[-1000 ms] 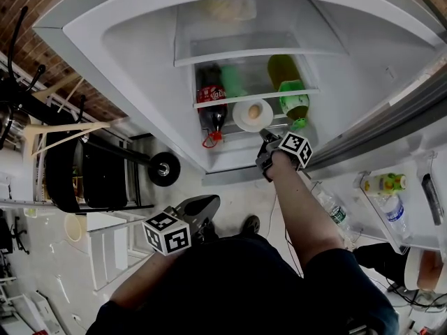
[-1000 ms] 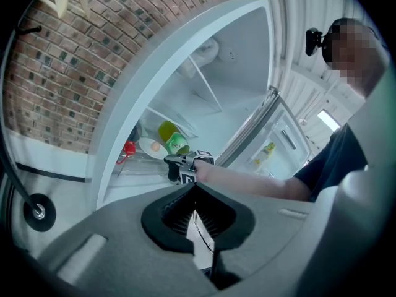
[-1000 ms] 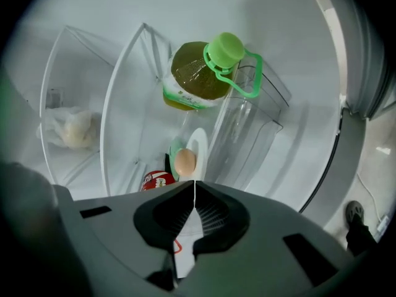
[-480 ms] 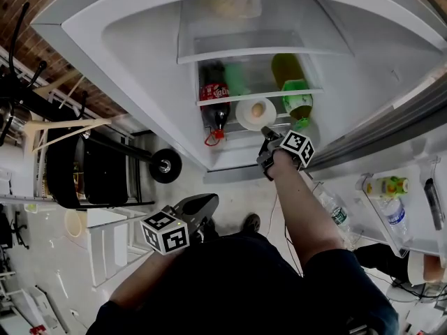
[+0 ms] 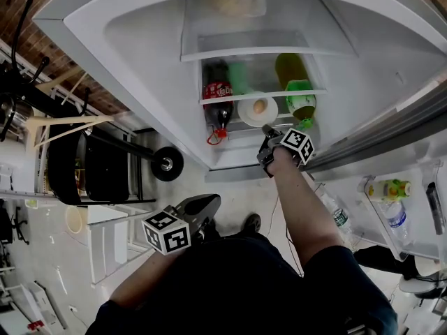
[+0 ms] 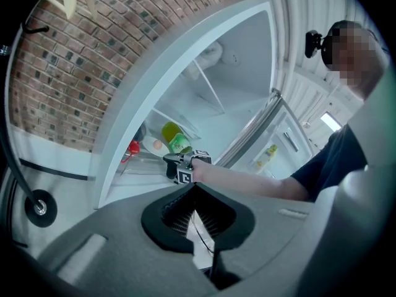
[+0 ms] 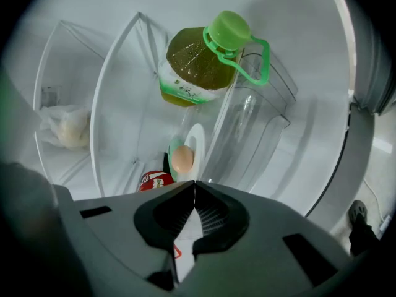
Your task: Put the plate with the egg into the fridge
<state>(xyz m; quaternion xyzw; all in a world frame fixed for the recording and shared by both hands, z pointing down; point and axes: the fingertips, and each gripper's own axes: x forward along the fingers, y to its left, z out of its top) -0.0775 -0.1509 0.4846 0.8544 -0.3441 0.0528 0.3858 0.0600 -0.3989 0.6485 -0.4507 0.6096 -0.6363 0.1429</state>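
The white plate (image 5: 248, 114) carrying the egg (image 5: 259, 106) sits at a fridge shelf between a cola bottle (image 5: 217, 96) and a green-capped bottle (image 5: 297, 89). My right gripper (image 5: 266, 128) reaches into the fridge and is shut on the plate's near rim. In the right gripper view the plate (image 7: 197, 142) runs edge-on straight out of the closed tips of the right gripper (image 7: 195, 183), with the egg (image 7: 182, 158) on it. My left gripper (image 5: 202, 204) hangs low outside the fridge, shut and holding nothing, as the left gripper view (image 6: 195, 187) also shows.
The fridge door (image 5: 391, 187) stands open at the right, with bottles in its racks. A pale bag (image 5: 241, 4) lies on the upper shelf. A clear drawer (image 7: 247, 141) sits beside the plate. A black wheeled cart (image 5: 84, 166) stands left of the fridge by a brick wall.
The right gripper and the plate have edged slightly deeper into the fridge. The left gripper has stayed where it was.
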